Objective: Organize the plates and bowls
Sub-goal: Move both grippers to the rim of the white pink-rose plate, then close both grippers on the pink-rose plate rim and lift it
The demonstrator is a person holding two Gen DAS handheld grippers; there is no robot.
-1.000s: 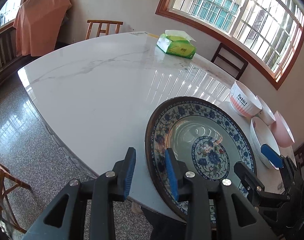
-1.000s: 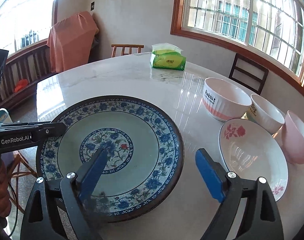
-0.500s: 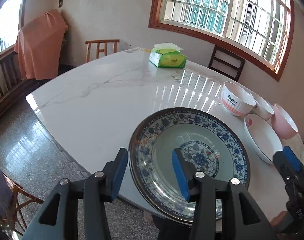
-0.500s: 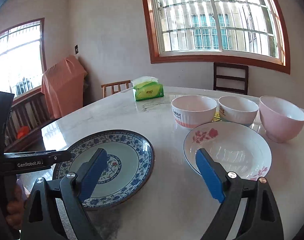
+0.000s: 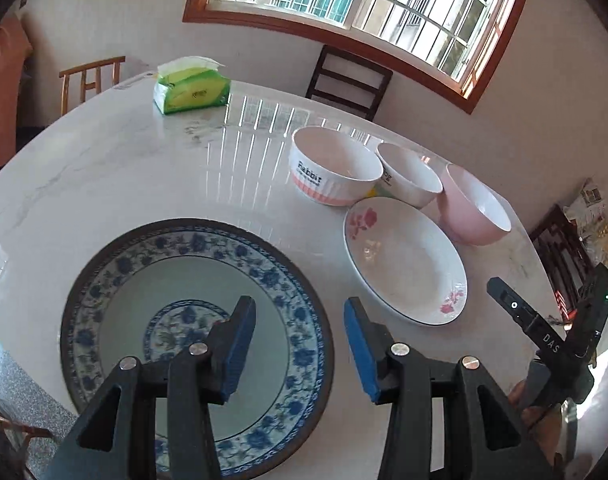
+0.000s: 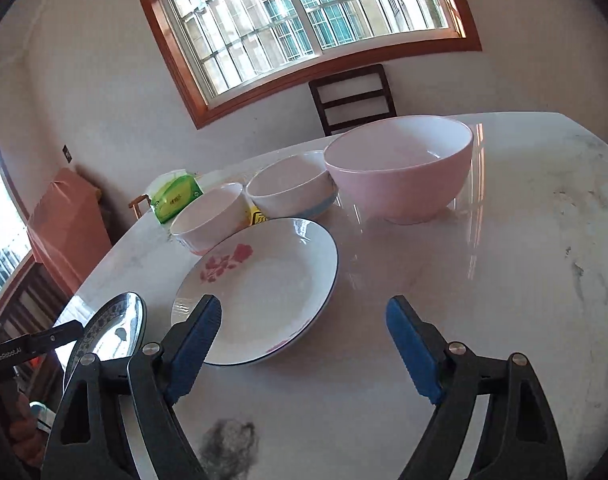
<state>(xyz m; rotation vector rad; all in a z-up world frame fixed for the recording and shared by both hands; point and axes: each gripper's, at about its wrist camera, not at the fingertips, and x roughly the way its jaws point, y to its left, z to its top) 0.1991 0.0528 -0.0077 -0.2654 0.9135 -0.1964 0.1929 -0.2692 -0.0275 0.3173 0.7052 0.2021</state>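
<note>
In the left wrist view, the large blue-and-white floral plate (image 5: 184, 320) fills the lower left of the frame, lying flat on the white marble desk (image 5: 124, 168) near its edge. The left hand-held gripper (image 5: 300, 354) hangs over the plate's right rim with its blue-padded fingers spread and nothing between them; one finger sits over the plate's well, the other just past the rim. At upper left a green tissue pack (image 5: 190, 90) stands far back on the desk. Right of centre, three bowls stand in a row: a white bowl printed "Rabbit" with a pink ribbed base (image 5: 333, 166), a smaller white bowl (image 5: 409, 174), and a pink bowl (image 5: 473, 206), each close beside the next. In front of them lies a white plate with red flowers (image 5: 403, 260), well apart from the blue plate. In the right wrist view, a sliver of the blue plate (image 6: 112, 328) shows at lower left, the flowered plate (image 6: 260, 288) lies at centre, and the right hand-held gripper (image 6: 304, 354) hovers at its near rim, fingers spread wide and empty, the left pad above the plate's edge. Behind stand the three bowls, the pink one (image 6: 399, 168) largest at upper right.
</note>
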